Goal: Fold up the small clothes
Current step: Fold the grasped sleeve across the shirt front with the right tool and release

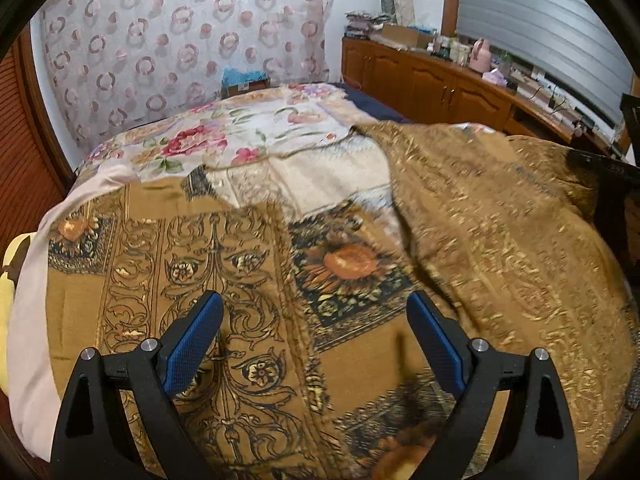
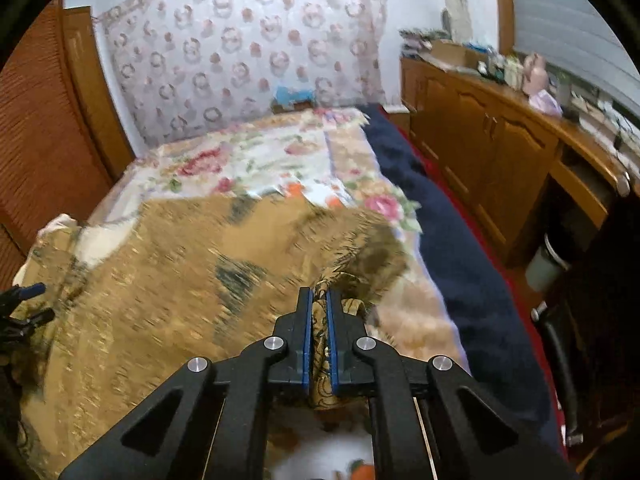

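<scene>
A golden-brown patterned cloth [image 1: 224, 280] with scrollwork and sunflower squares lies spread on the bed. Its right part [image 1: 500, 220] is lifted and folded over, showing its paler underside. My left gripper [image 1: 316, 312] is open and empty, hovering just above the flat part of the cloth. My right gripper [image 2: 319, 300] is shut on a bunched edge of the same cloth [image 2: 160, 272] and holds it raised above the bed. The left gripper also shows at the left edge of the right wrist view [image 2: 28, 304].
The bed has a floral sheet [image 1: 224, 136] and a navy blanket [image 2: 460, 260] along its right side. A wooden cabinet [image 1: 432, 76] with clutter on top runs along the right wall. A patterned curtain [image 1: 180, 40] hangs behind the bed. A wooden door [image 2: 40, 120] stands at the left.
</scene>
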Demonstrator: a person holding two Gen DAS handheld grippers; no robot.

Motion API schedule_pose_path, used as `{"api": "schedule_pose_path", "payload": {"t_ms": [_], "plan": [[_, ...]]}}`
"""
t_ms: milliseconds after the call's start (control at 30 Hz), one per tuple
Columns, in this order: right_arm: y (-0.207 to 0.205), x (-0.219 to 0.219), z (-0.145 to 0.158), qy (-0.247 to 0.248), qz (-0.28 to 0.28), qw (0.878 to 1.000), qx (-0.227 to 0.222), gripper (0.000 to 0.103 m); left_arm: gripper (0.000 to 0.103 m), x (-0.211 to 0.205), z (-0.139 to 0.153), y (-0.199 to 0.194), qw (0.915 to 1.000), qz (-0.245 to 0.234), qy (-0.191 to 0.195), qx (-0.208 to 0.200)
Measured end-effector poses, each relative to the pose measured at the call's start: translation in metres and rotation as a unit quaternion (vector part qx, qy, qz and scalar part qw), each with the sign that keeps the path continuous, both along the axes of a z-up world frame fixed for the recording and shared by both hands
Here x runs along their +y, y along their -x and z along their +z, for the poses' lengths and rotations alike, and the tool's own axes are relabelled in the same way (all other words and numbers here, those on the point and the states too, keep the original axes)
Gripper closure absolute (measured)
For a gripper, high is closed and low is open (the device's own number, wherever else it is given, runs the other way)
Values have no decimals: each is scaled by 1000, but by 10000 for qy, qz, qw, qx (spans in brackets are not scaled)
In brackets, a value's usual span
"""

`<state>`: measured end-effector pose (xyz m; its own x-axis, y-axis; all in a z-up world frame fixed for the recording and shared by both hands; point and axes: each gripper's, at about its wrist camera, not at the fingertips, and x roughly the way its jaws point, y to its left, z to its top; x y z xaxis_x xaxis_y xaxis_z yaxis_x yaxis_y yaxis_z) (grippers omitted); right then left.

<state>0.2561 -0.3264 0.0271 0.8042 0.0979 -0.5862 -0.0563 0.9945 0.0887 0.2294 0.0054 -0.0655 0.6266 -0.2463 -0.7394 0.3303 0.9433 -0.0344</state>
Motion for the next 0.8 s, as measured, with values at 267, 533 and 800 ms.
{"api": "schedule_pose_path", "payload": {"t_ms": [267, 533, 800], "plan": [[4, 73, 13, 6, 995, 9947, -278, 97, 10, 4, 23, 8, 9991, 100, 316, -273], [1, 126, -19, 167, 1596, 9869, 140, 70, 10, 2, 23, 14, 9989, 119, 314, -315], [-18, 115, -10, 181, 1258, 9915, 269, 61, 10, -6, 17, 21, 9978, 50, 415, -508]]}}
